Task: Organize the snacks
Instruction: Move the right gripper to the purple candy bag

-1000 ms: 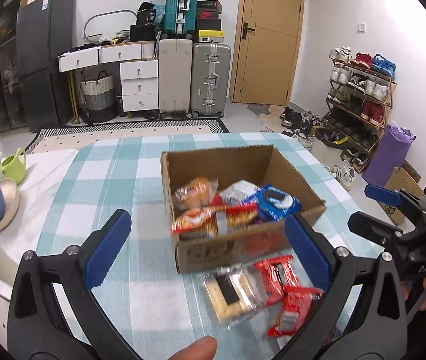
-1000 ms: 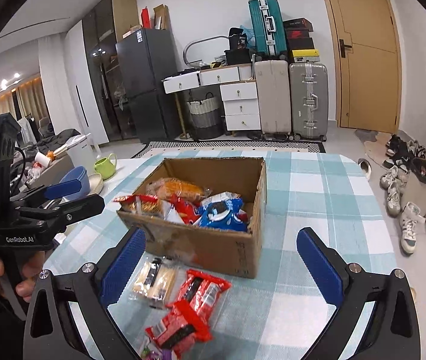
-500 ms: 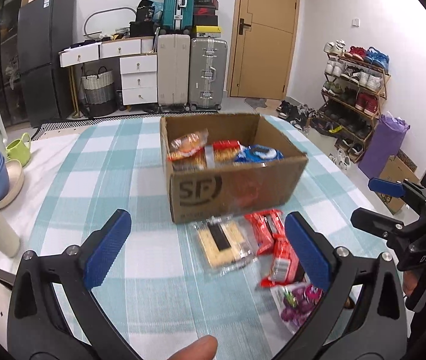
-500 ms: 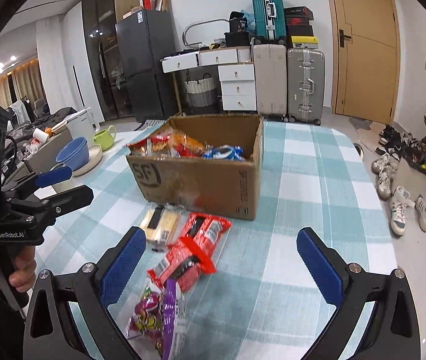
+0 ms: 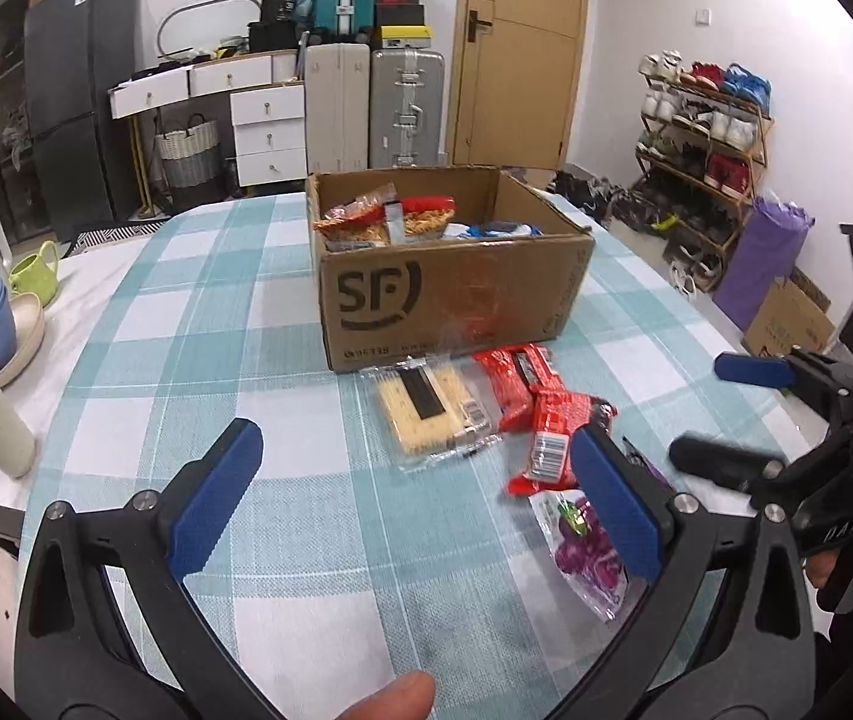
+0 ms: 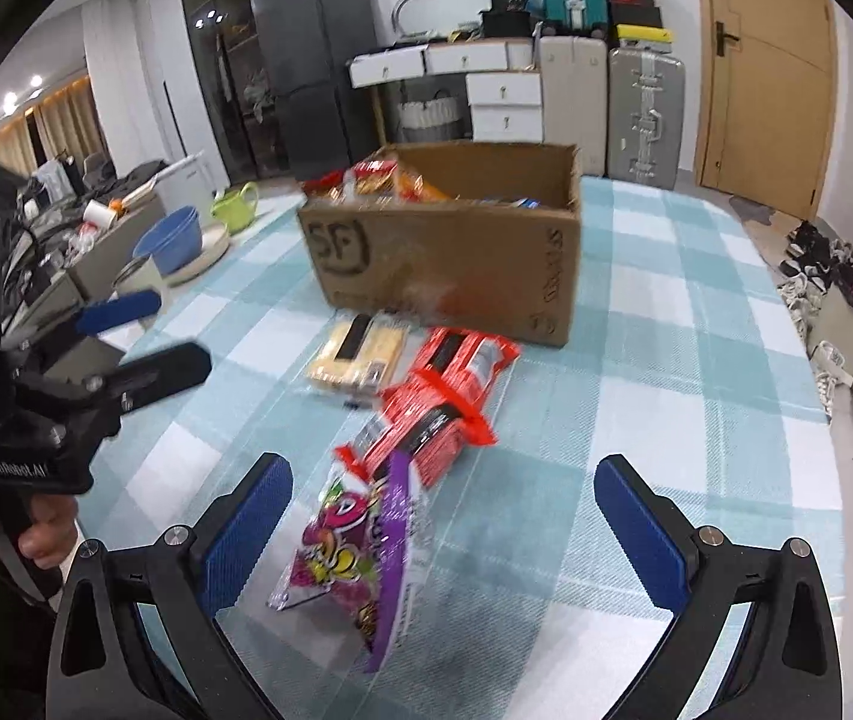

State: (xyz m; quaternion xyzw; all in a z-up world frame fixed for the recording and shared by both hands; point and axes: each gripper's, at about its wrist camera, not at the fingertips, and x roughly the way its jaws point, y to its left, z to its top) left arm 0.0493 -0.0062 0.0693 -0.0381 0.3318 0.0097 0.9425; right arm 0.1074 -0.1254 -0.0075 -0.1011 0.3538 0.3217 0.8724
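Both grippers have drawn back and dropped lower relative to the brown cardboard box: one second ago its interior was seen from above, whereas its printed front wall now faces the cameras. The purple candy bag has come into view, lying between the fingers of the right gripper. The left gripper sits nearer the clear cracker packet and red wrappers.

Two wrist fisheye views look forward low over the desk, from left and right, sharing the nearby cardboard box and snack packets.
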